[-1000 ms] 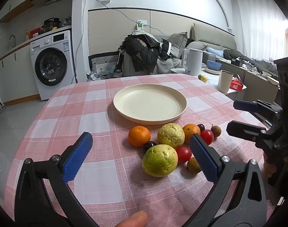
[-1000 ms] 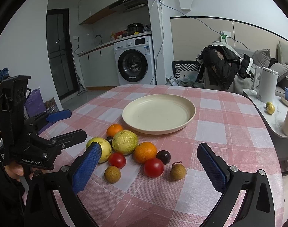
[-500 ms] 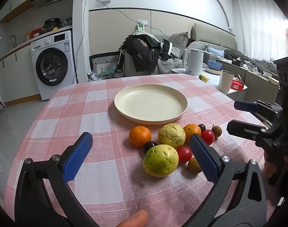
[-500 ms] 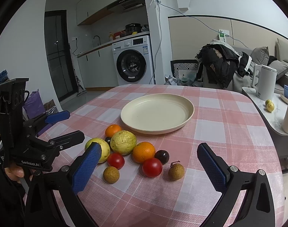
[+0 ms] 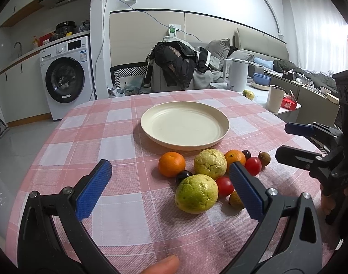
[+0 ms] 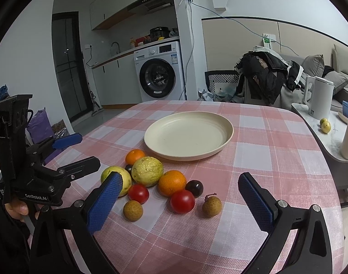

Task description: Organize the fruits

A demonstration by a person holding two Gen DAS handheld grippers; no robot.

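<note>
An empty cream plate point(image 5: 185, 126) point(image 6: 188, 134) sits mid-table on the pink checked cloth. In front of it lies a cluster of fruit: two green guavas point(image 5: 196, 193) point(image 6: 147, 171), two oranges point(image 5: 171, 164) point(image 6: 172, 182), two red tomatoes point(image 5: 224, 186) point(image 6: 182, 201), two dark plums point(image 5: 183, 175) point(image 6: 194, 188) and two brown longans point(image 5: 264, 158) point(image 6: 211, 206). My left gripper point(image 5: 171, 191) is open and empty, just short of the nearer guava. My right gripper point(image 6: 180, 202) is open and empty, above the tomato and longans. Each gripper shows in the other's view point(image 5: 299, 141) point(image 6: 71, 150).
A side table to the right holds a white kettle point(image 5: 239, 75), a cup point(image 5: 275, 98), blue bowls and small fruit point(image 6: 325, 125). A chair draped with clothes point(image 5: 176, 66) stands behind the table. A washing machine point(image 5: 65, 77) is at the back left.
Both grippers have crept slightly closer to the fruit. Nothing was taken hold of or moved on the table.
</note>
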